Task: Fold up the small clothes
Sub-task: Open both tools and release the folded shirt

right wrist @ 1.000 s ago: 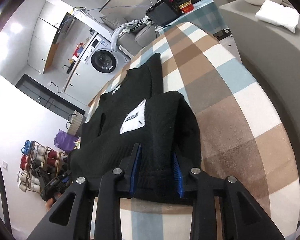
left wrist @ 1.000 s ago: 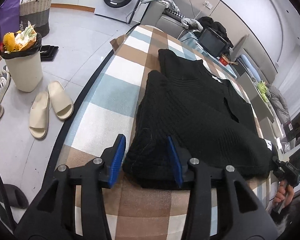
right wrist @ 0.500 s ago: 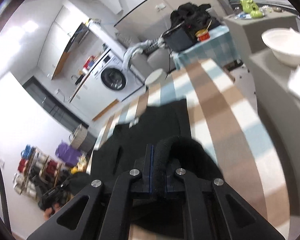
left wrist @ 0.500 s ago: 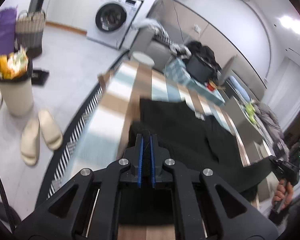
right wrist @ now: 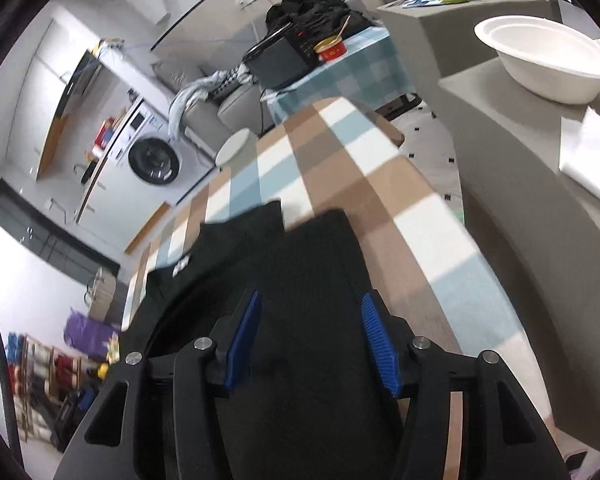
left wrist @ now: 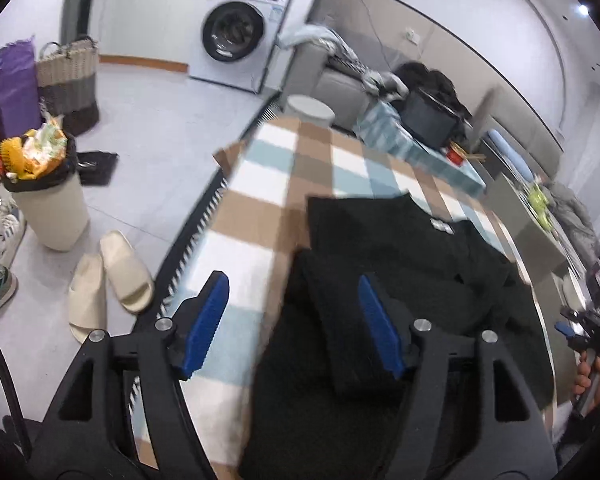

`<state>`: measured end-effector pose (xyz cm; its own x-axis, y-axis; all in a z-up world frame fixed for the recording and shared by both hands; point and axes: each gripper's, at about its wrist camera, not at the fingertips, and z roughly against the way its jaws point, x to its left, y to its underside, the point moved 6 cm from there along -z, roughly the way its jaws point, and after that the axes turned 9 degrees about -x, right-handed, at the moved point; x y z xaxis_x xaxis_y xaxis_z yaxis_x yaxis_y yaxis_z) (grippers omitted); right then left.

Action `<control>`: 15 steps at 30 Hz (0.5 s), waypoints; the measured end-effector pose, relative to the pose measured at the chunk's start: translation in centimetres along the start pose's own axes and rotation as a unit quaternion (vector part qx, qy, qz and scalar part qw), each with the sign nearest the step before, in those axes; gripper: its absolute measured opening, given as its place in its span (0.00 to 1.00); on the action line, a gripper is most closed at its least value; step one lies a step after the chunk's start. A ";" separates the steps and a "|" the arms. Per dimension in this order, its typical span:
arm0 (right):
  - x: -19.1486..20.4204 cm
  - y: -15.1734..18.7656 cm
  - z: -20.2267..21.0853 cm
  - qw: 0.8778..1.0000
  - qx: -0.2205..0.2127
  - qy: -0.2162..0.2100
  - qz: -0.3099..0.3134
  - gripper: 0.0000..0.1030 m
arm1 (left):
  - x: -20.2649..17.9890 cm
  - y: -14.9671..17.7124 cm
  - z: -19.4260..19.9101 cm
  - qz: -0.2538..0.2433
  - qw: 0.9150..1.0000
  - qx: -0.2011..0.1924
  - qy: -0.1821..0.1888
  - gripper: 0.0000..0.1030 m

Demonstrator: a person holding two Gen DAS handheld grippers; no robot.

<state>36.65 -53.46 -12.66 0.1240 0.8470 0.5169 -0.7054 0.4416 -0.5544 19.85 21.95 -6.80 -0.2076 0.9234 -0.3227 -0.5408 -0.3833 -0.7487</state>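
Black knit garment [left wrist: 400,280] lies on the checked surface [left wrist: 260,208], toward its near end. Ribbed texture; a small white label [left wrist: 442,225] shows near the far part. Folded layers overlap at the near end; in the right wrist view a flat folded panel [right wrist: 316,280] runs lengthwise with a second layer beside it on the left. Both views are motion-blurred.

Left gripper [left wrist: 292,320]: jaws wide, nothing between them; blue pads straddle the garment's left edge, one over bare cloth cover, one over black knit. Right gripper [right wrist: 312,340]: jaws wide, over the folded panel; contact cannot be told.

Edges: bare checked cover to the left of the garment and beyond its far end; a bare strip along its right side in the right wrist view.

Room: washing machine [left wrist: 236,36] at the far wall, bin [left wrist: 48,196] and pale slippers [left wrist: 108,280] on the floor, white bowl [right wrist: 548,60] on a grey ledge at right.
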 end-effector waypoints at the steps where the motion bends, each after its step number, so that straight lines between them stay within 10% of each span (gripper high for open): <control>1: 0.1 0.3 0.1 1.000 0.000 0.000 0.005 0.54 | -0.5 0.5 0.0 -0.004 1.000 0.008 0.005 0.63; 6: 1.8 1.6 0.0 0.999 0.010 -0.018 0.027 0.58 | -3.6 2.1 -0.1 -0.005 0.997 0.044 0.070 0.63; 15: 2.9 3.8 0.0 0.999 0.023 -0.033 0.036 0.58 | -3.2 3.9 -1.6 -0.010 0.996 0.079 0.033 0.63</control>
<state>34.34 -49.36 -13.29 0.0258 0.8542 0.5194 -0.7424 0.3643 -0.5622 19.66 17.46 -9.63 -0.1454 0.9255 -0.3498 -0.6671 -0.3528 -0.6561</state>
